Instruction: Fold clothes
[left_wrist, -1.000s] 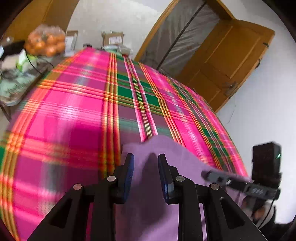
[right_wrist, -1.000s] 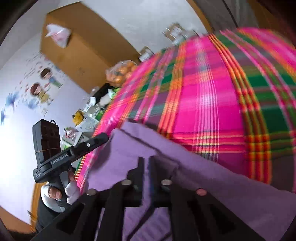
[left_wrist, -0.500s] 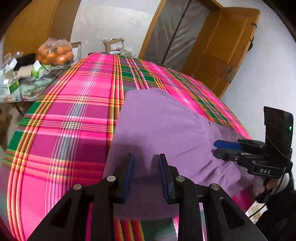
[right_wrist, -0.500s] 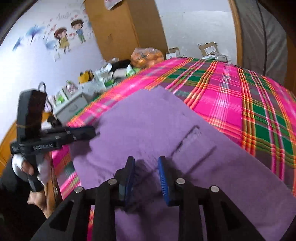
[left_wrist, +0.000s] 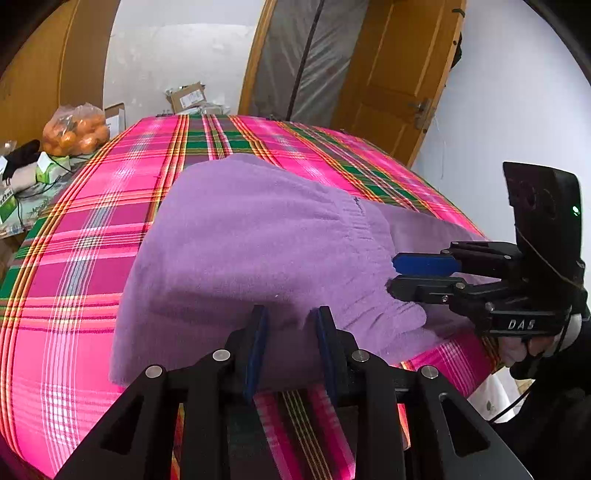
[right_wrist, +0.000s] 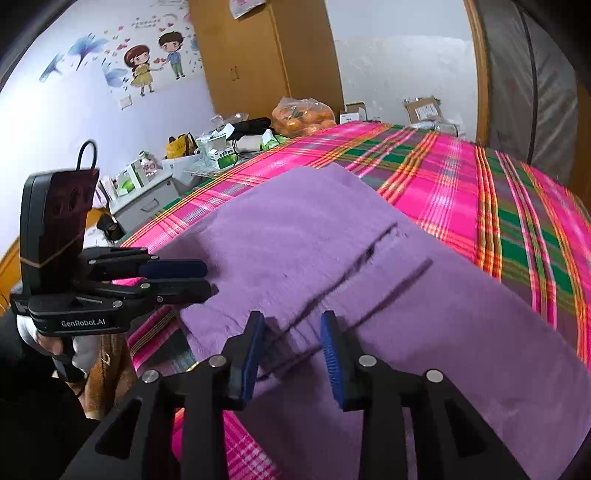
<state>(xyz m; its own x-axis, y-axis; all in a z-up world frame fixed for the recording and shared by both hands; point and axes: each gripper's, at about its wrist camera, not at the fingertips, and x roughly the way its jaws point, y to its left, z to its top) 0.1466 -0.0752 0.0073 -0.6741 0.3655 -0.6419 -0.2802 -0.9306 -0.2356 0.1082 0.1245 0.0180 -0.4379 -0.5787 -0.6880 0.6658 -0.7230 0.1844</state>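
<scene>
Both grippers stand with jaws open over the near edge of the purple garment (left_wrist: 258, 240), which lies on the pink plaid bed (left_wrist: 92, 229). Left gripper (left_wrist: 290, 347) grips nothing; right gripper (right_wrist: 291, 347) likewise, level, pointing far.

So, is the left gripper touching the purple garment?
Cannot tell: in the left wrist view the open left gripper overlaps the purple garment; contact unclear.

Bright, even indoor light with soft shadows. Strong fisheye bending and dark vignetted corners in both views. Slight blur at the edges, sharp centre.
</scene>
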